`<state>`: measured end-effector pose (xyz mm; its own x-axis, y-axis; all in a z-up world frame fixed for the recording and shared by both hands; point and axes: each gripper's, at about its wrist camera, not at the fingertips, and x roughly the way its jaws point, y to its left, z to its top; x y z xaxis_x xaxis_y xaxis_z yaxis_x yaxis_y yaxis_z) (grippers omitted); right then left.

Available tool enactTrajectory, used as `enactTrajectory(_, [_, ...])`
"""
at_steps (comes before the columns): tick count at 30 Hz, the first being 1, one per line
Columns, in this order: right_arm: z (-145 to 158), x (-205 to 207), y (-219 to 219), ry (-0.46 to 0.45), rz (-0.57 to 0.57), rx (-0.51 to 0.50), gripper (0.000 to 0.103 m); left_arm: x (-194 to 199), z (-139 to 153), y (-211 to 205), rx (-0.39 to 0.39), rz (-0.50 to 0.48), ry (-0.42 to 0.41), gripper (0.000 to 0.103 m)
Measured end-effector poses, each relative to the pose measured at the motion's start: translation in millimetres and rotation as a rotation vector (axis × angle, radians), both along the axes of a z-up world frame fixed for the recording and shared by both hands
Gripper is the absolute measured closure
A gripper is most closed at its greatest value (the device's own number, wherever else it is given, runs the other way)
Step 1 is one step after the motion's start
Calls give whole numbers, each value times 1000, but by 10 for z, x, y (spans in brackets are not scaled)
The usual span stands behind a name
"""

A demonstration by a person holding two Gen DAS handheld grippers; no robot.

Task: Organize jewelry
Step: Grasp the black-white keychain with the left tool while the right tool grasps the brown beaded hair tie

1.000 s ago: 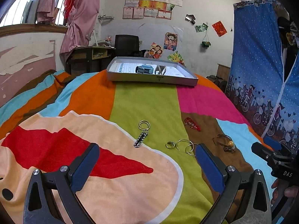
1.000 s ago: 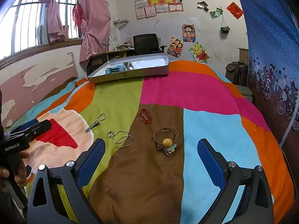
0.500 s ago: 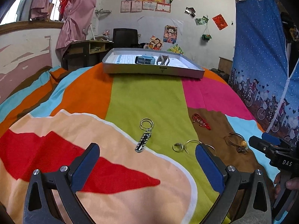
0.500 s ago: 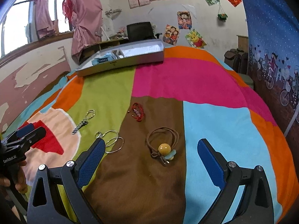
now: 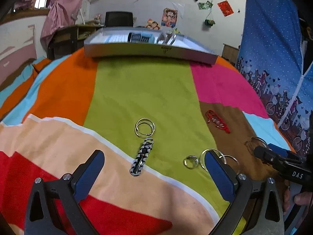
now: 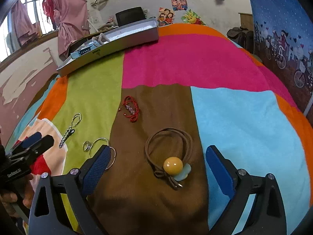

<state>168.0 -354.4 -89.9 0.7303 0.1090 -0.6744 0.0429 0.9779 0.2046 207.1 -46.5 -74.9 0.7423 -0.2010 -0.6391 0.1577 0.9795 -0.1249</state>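
Both grippers are wide open, holding nothing. The right gripper (image 6: 156, 166), jaws just narrowing, straddles the brown elastic hair tie with the yellow bead (image 6: 169, 156); the left gripper (image 5: 154, 168) frames the black-and-silver chain keyring (image 5: 143, 150). The thin silver wire hoops (image 6: 101, 150) at the right gripper's 9 o'clock could snag its finger, I reckon.

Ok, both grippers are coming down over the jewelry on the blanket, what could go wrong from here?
1. The right gripper frames the hair tie, but its left finger sits over the wire hoops and might snag them.
2. The keychain and ring lie flat on soft blanket; the left gripper could pinch fabric instead.
3. The grippers work close together and may collide.
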Motion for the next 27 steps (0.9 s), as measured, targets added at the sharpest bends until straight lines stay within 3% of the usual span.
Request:
enactTrajectory(5, [-105,111,104,19,12,13,28,171,-132,33,-31,-2,67,6])
enactTrajectory(7, [-112,140,163,17,29,6,32,233,-196,32,-36,-8,105,17])
enactTrajectory(11, [-132,165,280,20,61,-7,47,308,-270,28,-40,-8,144,29])
enactTrajectory(22, [-138,115,337,16,94,-23,64,325,-339,-50,-16,-27,183,90])
enactTrajectory(27, [-165,53,337,20,96,-24,73,261,-316,-111,-21,-65,189,90])
